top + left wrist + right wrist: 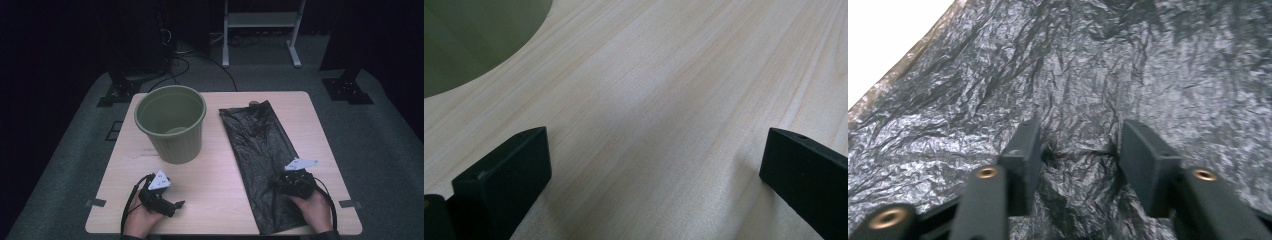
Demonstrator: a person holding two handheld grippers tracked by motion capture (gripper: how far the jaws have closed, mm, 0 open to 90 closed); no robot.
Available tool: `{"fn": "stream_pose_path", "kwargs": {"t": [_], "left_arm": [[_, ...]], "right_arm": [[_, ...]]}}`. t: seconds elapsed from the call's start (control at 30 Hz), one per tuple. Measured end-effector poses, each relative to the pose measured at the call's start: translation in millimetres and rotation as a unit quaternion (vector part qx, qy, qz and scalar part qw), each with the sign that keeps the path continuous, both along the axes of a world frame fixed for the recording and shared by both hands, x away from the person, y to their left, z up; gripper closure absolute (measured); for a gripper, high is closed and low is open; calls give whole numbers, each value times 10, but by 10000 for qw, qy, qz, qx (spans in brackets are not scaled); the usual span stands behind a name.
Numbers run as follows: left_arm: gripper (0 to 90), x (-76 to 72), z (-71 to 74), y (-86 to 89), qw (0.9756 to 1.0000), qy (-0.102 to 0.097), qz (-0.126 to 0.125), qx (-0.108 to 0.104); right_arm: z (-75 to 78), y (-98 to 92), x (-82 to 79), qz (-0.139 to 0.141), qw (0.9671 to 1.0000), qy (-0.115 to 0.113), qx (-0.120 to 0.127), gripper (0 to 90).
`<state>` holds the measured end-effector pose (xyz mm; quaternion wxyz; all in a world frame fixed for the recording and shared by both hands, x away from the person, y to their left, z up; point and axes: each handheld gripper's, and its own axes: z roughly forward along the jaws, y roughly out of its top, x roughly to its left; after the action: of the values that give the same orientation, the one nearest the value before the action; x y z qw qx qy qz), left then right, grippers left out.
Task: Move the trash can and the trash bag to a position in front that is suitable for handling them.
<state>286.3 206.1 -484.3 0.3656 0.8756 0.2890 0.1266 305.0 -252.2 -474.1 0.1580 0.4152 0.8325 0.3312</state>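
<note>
- The black bin bag [264, 160] lay flat along the table's [220, 175] right side, reaching its near edge
- The right gripper [1080, 145] pressed down on the bag, jaws partly apart with a raised fold of plastic between them
- The left gripper [654, 165] rested near the front-left corner, jaws wide apart over bare wood, beside the green bin [172, 122]

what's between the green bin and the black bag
Between the green bin and the black bag lies only bare wooden table, seen in the high view.
</note>
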Motion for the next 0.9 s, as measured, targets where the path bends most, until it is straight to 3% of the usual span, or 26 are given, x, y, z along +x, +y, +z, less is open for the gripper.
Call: {"fn": "stream_pose_path", "kwargs": {"t": [0.07,0.13,0.23,0.3,0.57,0.6,0.73,0.9], "left_arm": [[0,0,0,0,10000,-2,0,1],[0,0,0,0,10000,-3,-1,1],[0,0,0,0,10000,-2,-1,1],[0,0,0,0,10000,0,0,-1],[0,0,0,0,10000,-2,0,1],[0,0,0,0,10000,-3,-1,2],[0,0,0,0,10000,-3,-1,2],[0,0,0,0,10000,0,1,0]], "right_arm": [[4,-9,-16,9,10000,-16,16,676],[6,-10,-19,27,10000,-12,9,718],[6,-12,-34,128,9999,-19,11,891],[12,-14,-45,161,9998,-42,-73,899],[58,-185,-72,2,9999,-73,-138,893],[70,-282,-88,-83,9996,-89,-244,881],[91,-451,-124,-241,9994,-112,-219,874],[130,-526,-158,-278,9993,-237,5,633]]}}
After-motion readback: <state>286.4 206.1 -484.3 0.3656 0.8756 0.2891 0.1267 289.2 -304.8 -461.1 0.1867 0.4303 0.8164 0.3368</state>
